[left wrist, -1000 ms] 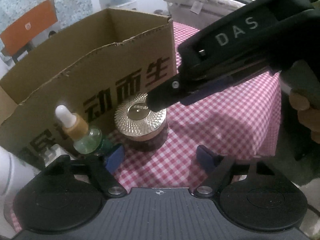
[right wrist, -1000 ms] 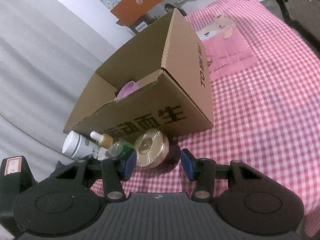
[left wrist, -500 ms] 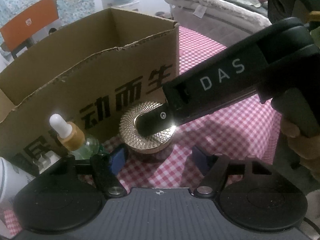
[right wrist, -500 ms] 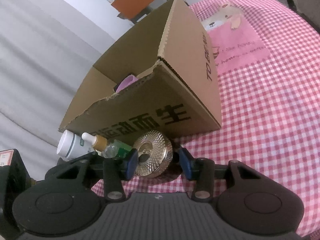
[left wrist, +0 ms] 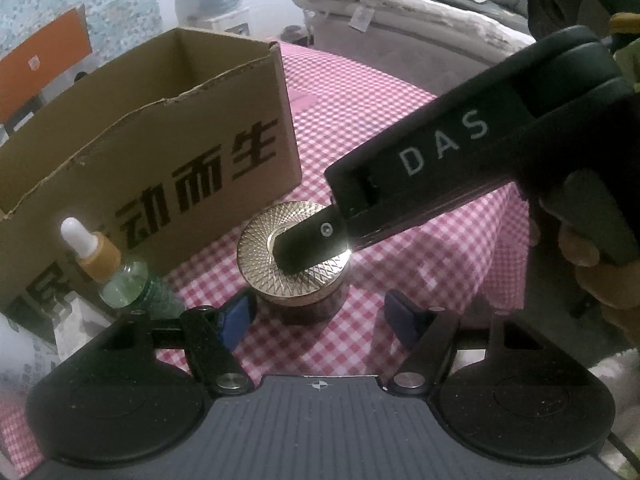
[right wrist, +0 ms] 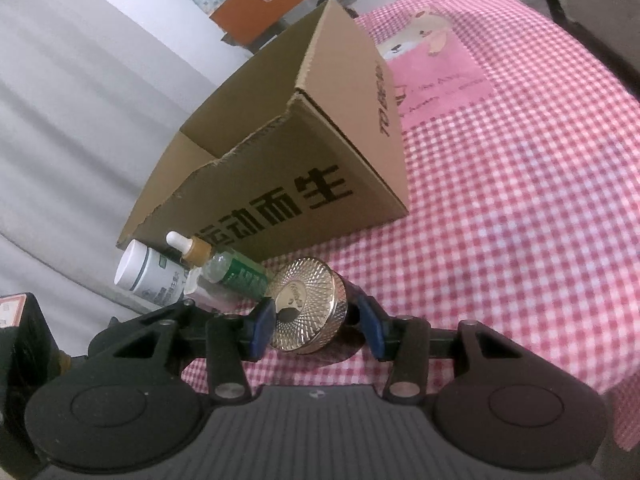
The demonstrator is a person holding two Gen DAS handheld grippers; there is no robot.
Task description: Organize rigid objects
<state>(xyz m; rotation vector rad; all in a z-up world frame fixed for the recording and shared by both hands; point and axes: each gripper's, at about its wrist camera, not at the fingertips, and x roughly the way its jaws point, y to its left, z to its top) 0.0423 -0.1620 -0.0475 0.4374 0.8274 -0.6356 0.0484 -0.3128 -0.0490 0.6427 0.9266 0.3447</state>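
Your left hand-held gripper [left wrist: 318, 314] has just been closing, yet its blue pads stand clear of the gold-lidded round jar [left wrist: 294, 258] on the pink checked worktop [left wrist: 400, 240], beside the brown cardboard box [left wrist: 160, 168]. Your right hand-held gripper [right wrist: 318, 326] straddles the jar [right wrist: 306, 310]; contact unclear.

Both wrist views close above the checked cloth, angled down, sharing gold-lidded jar [left wrist: 294, 258] [right wrist: 306, 312] and cardboard box [left wrist: 160, 152] [right wrist: 304, 160]

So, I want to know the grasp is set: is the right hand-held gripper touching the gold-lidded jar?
Cannot tell. In the right wrist view the right hand-held gripper brackets the jar, but pad contact isn't plain.
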